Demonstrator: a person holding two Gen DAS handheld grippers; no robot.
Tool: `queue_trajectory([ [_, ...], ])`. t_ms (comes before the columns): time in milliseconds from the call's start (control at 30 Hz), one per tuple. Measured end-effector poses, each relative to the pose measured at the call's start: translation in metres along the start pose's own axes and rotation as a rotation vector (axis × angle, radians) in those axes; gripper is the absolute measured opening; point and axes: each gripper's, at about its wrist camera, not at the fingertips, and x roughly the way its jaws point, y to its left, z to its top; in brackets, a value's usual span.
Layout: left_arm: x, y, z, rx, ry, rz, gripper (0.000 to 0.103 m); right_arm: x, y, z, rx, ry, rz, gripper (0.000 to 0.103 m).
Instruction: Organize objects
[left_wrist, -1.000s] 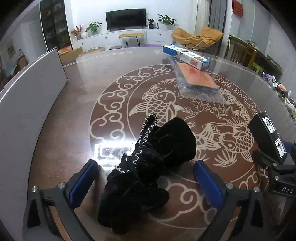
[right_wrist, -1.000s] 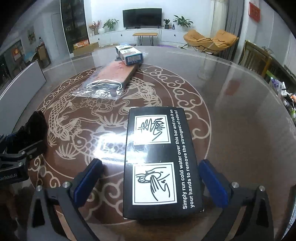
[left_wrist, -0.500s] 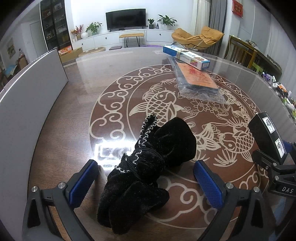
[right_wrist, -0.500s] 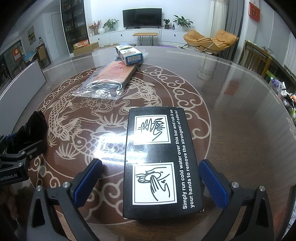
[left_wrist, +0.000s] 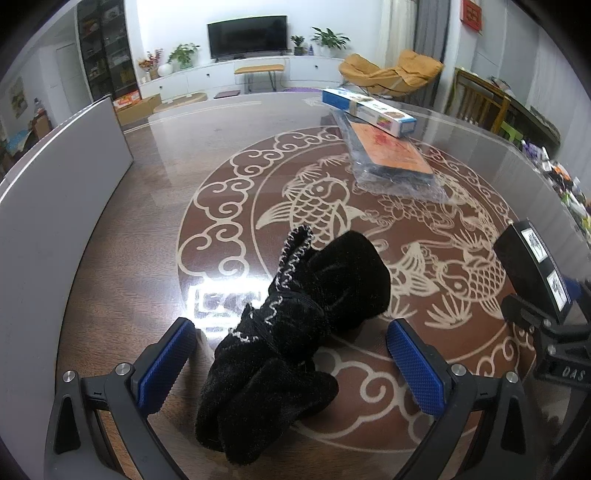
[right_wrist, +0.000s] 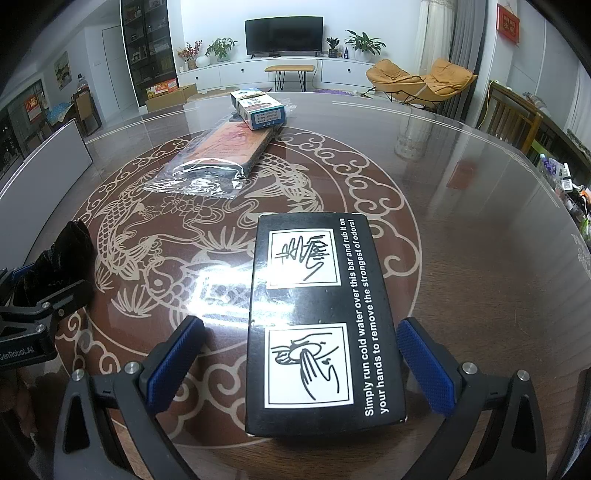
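A black velvet pouch (left_wrist: 295, 325) lies crumpled on the glass-topped table, between the wide-open blue pads of my left gripper (left_wrist: 291, 354); neither pad touches it. A black box with white hand drawings (right_wrist: 317, 317) lies flat between the open pads of my right gripper (right_wrist: 301, 354), not touching them. The box also shows at the right edge of the left wrist view (left_wrist: 532, 269), and the pouch at the left edge of the right wrist view (right_wrist: 70, 251).
A plastic-wrapped orange flat item (left_wrist: 391, 155) lies at the far middle of the table with a blue-and-white carton (left_wrist: 369, 110) resting on its far end. A grey panel (left_wrist: 55, 206) stands along the left edge. Chairs and clutter sit beyond the right rim.
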Motion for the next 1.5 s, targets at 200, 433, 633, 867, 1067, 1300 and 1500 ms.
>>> queue_trajectory([
  [200,0.003,-0.002,0.002,0.067,0.049,-0.041,0.103,0.000,0.000,0.000,0.000,0.000,0.000,0.103],
  [433,0.005,0.004,0.002,0.104,0.025,-0.067,0.103,0.000,0.000,0.000,0.000,0.000,0.000,0.103],
  [633,0.003,0.002,-0.003,0.085,-0.012,-0.058,0.103,0.000,0.000,0.000,0.000,0.000,0.000,0.103],
  [867,0.003,0.001,-0.006,0.075,-0.018,-0.051,0.103,-0.001,0.000,0.000,0.001,0.001,0.000,0.103],
  [1067,0.003,0.001,-0.006,0.075,-0.017,-0.051,0.103,0.000,0.000,-0.001,0.001,0.001,0.001,0.103],
  [1300,0.002,0.002,-0.008,0.072,-0.016,-0.055,0.103,-0.001,-0.001,0.000,0.001,0.001,0.001,0.103],
  [1500,0.001,0.002,-0.008,0.071,-0.017,-0.055,0.103,-0.001,-0.001,0.000,0.001,0.002,0.001,0.103],
])
